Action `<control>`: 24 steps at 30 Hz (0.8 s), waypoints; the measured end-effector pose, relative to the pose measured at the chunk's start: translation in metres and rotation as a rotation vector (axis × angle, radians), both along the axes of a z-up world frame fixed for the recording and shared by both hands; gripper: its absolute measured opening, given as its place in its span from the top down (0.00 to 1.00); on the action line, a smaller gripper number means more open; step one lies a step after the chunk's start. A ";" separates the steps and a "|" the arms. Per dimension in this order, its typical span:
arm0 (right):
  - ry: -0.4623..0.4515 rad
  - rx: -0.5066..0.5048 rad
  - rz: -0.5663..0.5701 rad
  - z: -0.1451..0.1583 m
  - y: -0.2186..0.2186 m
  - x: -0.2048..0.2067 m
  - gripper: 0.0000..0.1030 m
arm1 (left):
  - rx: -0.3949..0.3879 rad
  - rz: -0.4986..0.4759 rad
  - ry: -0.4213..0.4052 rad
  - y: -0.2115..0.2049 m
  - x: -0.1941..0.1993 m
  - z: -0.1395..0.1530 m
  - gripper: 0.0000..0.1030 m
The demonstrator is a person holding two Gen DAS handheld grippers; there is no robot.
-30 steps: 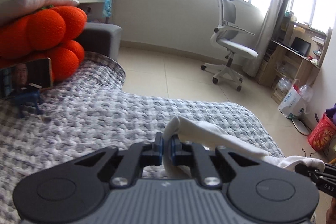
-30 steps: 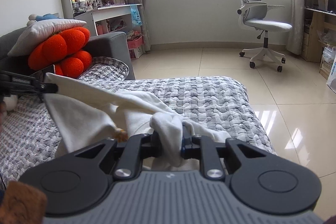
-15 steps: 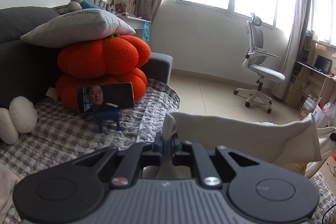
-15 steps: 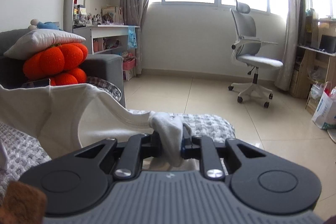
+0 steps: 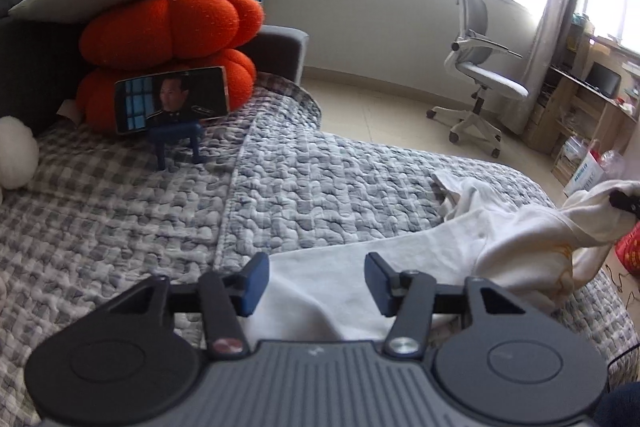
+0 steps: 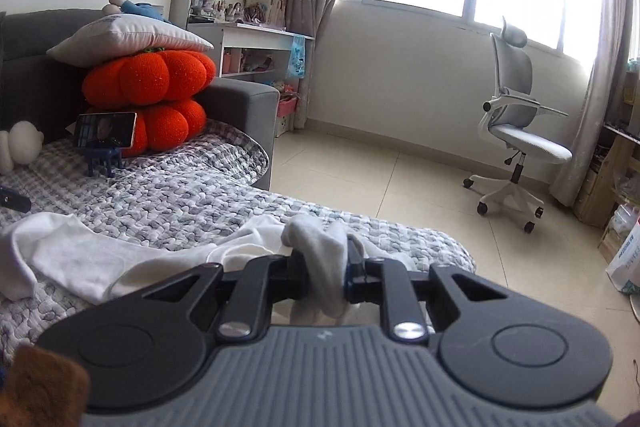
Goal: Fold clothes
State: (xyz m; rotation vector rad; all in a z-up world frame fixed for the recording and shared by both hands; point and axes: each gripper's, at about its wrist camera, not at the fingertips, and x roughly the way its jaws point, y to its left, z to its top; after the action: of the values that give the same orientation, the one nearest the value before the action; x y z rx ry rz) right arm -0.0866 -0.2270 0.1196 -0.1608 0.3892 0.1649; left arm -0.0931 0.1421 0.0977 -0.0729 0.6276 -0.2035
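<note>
- White garment (image 5: 320, 291) lay nearest you, spread on the quilted bedcover (image 5: 280, 195); one edge sat between the spread pads of your left gripper (image 5: 316, 283), w/ no pad pressing it.
- Left jaws had just been opening, so you'd let that corner go onto the bed; I'd judge that end laid out & ready for a fold.
- Your right gripper (image 6: 326, 275) pinched a bunched wad of the same cloth.
- Left view showed the cloth rising off the bed to the right gripper's tip; right view showed the flat spread part.
- Further back: phone (image 5: 172, 99) on its stand, then orange cushions (image 5: 172, 23).
</note>
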 end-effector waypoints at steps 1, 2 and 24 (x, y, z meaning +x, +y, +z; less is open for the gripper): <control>0.006 0.008 -0.005 -0.001 -0.001 0.001 0.80 | 0.015 -0.025 -0.009 -0.007 0.001 0.000 0.31; 0.012 0.015 -0.010 -0.002 -0.002 0.002 0.80 | 0.030 -0.048 -0.020 -0.015 0.003 0.001 0.29; 0.110 0.113 -0.041 -0.041 -0.028 0.013 0.80 | 0.245 -0.522 0.166 -0.137 0.115 -0.070 0.22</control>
State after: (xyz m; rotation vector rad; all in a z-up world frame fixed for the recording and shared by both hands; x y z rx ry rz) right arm -0.0733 -0.2552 0.0787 -0.0323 0.4916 0.1555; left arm 0.0219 0.0052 0.0281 0.3170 0.8251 -0.6276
